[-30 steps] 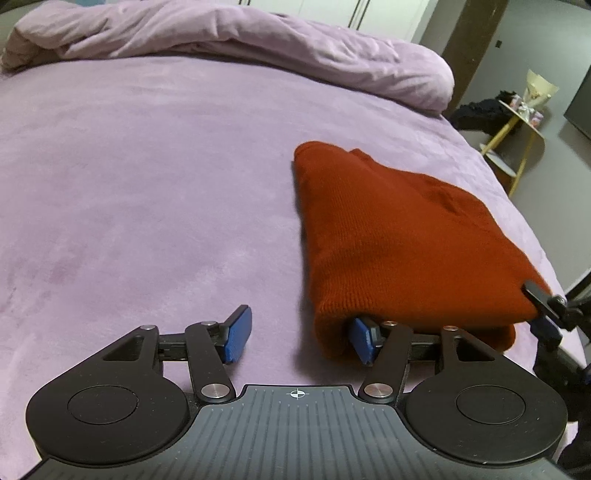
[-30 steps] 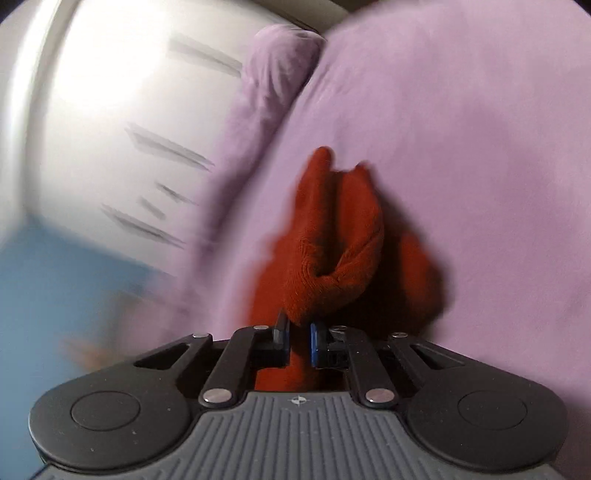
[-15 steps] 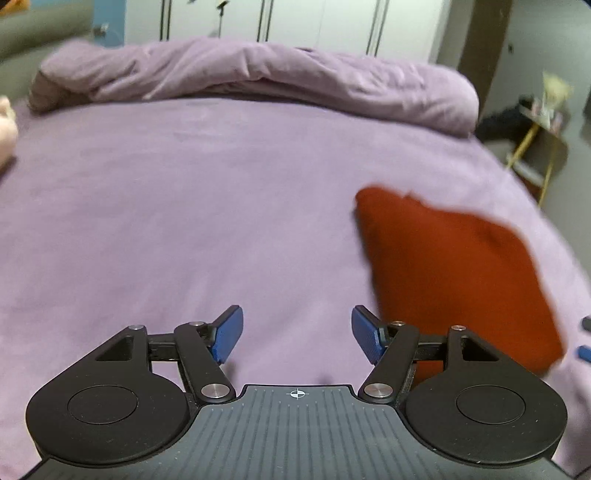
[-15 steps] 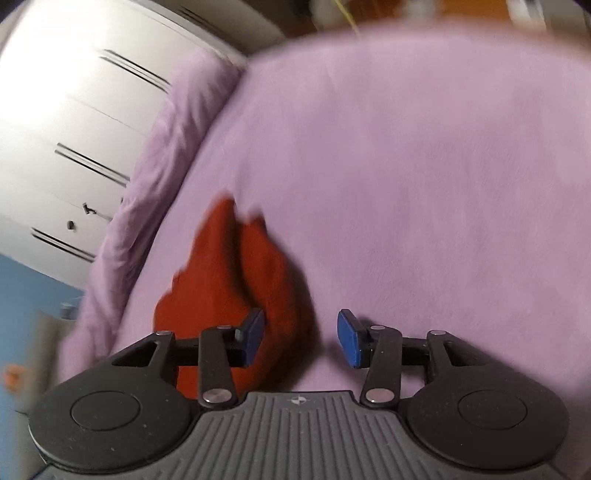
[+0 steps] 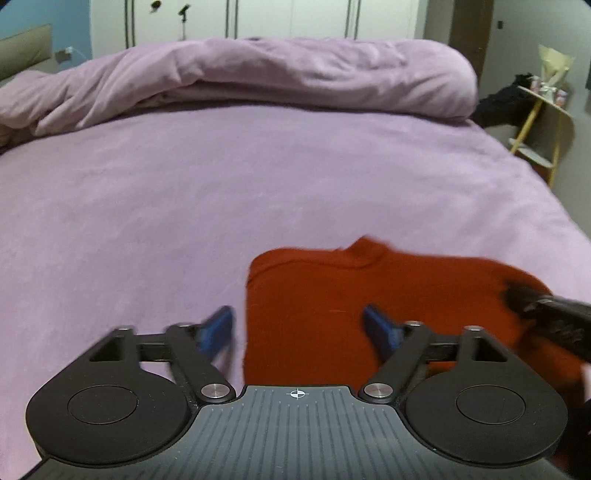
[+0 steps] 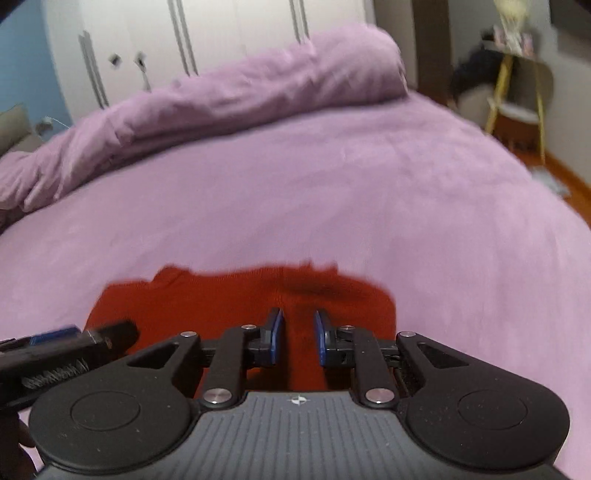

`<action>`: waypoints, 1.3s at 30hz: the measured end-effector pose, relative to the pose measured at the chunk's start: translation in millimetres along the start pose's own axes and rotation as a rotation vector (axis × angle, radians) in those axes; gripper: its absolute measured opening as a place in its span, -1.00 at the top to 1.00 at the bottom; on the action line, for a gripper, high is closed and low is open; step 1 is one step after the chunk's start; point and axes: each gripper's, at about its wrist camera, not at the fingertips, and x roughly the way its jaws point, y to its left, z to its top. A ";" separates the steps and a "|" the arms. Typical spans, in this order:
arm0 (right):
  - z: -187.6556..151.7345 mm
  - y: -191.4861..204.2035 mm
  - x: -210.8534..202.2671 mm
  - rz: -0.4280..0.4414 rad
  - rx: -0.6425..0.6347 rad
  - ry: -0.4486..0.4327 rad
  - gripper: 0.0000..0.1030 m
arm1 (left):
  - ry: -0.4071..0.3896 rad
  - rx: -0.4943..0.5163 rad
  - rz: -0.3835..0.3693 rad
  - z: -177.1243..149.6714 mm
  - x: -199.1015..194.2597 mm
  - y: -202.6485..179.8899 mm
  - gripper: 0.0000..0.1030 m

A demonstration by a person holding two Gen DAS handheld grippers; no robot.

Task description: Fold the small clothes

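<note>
A folded red knit garment (image 5: 388, 302) lies flat on the purple bed sheet (image 5: 184, 203), near its front right part. My left gripper (image 5: 299, 326) hovers over the garment's left edge; its jaws are opening wide and the blue pads touch no cloth. My right gripper (image 6: 298, 338) hangs above the middle of the garment (image 6: 221, 295). Its jaws are closing to a narrow gap, with red cloth showing below but nothing pinched between the pads. Each gripper shows at the edge of the other's view, the right gripper (image 5: 546, 317) at the garment's right end.
A rolled purple duvet (image 5: 277, 74) lies across the far end of the bed. White wardrobe doors (image 5: 295, 18) stand behind it. A yellow-legged side table (image 5: 543, 110) with dark clothes stands past the bed's right edge, over wooden floor (image 6: 569, 184).
The right gripper let go of the red fold it pinched, rolled level and drew back. The left gripper pulled out from the garment's edge, backed away and opened wider. The garment now lies flat.
</note>
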 end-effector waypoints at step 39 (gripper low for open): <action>-104.6 -147.2 -84.6 0.509 0.654 0.225 -0.07 | 0.315 -0.447 -0.561 -53.1 -53.4 117.1 -0.75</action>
